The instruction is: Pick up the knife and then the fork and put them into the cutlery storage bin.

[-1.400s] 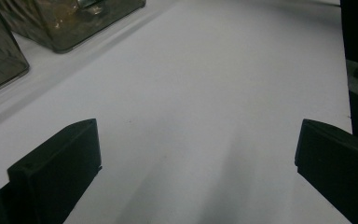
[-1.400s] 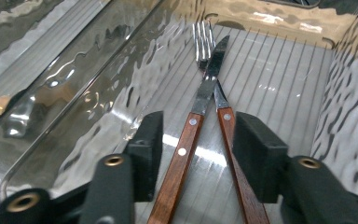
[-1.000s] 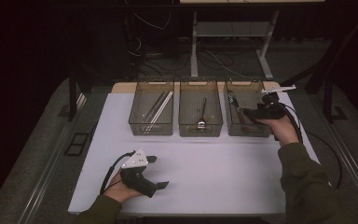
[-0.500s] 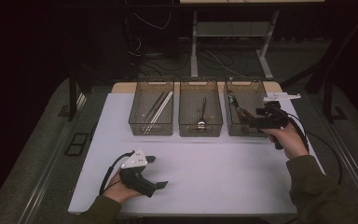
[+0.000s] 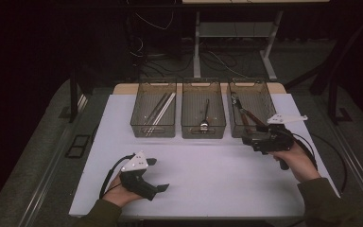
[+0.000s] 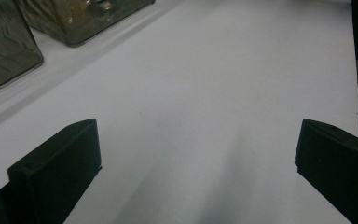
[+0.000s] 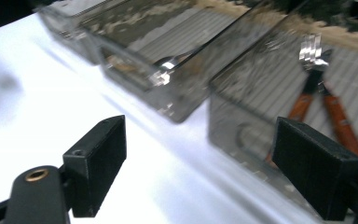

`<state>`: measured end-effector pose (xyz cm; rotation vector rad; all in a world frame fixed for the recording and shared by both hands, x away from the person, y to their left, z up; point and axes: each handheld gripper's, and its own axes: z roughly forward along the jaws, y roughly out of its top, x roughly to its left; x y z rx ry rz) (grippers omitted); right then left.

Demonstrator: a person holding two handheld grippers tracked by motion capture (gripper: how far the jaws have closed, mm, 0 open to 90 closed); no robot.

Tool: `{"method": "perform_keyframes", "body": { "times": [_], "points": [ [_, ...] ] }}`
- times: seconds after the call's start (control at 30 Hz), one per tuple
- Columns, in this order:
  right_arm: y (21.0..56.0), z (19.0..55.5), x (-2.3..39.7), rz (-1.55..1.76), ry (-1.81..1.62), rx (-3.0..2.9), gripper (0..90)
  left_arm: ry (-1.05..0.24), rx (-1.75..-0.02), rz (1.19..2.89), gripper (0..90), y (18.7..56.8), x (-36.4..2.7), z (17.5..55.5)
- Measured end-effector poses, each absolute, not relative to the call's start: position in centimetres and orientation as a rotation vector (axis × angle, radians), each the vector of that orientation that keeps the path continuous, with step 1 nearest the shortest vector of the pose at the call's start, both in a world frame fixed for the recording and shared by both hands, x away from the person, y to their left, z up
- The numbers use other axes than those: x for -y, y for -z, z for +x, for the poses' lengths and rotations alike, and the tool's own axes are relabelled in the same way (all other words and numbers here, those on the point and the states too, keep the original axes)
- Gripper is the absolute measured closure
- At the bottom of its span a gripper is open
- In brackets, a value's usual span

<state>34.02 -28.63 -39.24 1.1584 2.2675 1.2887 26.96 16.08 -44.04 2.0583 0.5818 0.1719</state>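
Table (image 5: 208, 189): a white top ran wide under everything, bare across the front half.
Bins: three clear ones stood side by side along the far edge, the left bin (image 5: 154, 128) with long metal rods, the middle bin (image 5: 203, 130) with a spoon-like tool, the right bin (image 5: 238, 85) with the pliers.
Pliers (image 7: 328, 105): orange-handled, they lay inside the right bin, head toward the far end; in the right gripper view they showed through the bin's clear wall.
In the way: that near wall stood between the right gripper and the pliers.
Right gripper (image 5: 246, 140): it hung just in front of the right bin, jaws apart with nothing between them.
Left gripper (image 5: 159, 174): it rested on the table near the front edge, jaws wide apart and empty, well apart from the bins.
Change: the right gripper had pulled back from over the right bin toward the person, its jaws just opening wider; the left one kept its spot.
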Motion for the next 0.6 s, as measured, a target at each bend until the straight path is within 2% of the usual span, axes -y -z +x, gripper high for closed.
{"method": "perform_keyframes", "body": {
  "times": [0.6],
  "points": [
    [42.1, 29.0, 28.2, 1.009, -1.381, -2.346, 18.3, -0.169, -0.570, 2.057, 0.0, 43.9, -16.1, 26.9]
  ]
}}
